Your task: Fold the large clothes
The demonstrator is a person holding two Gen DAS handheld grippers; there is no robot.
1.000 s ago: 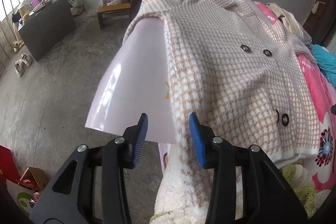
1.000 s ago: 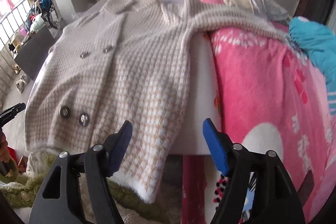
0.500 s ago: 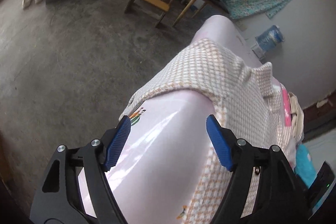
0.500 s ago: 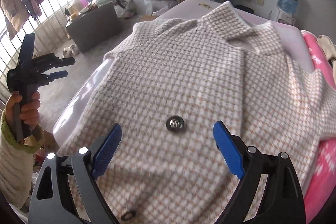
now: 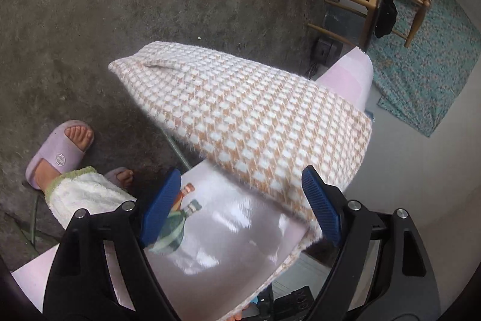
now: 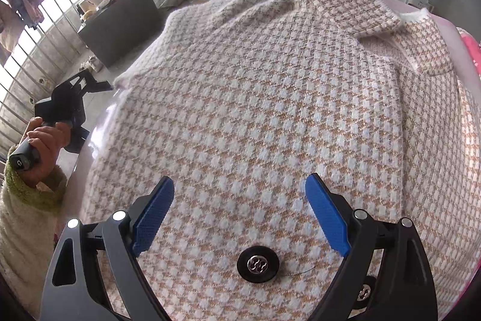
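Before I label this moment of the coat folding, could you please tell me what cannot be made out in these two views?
- Checked coat: right wrist view, hem and right sleeve run off the picture's edges.
- Left sleeve: left wrist view, hangs over the table edge; its underside is hidden.
- Second button: right wrist view, half hidden behind the right gripper.
- Left gripper: right wrist view, its opening fingers look small and dark.

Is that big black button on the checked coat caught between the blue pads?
No. The button lies flat on the coat, untouched below the open right gripper.
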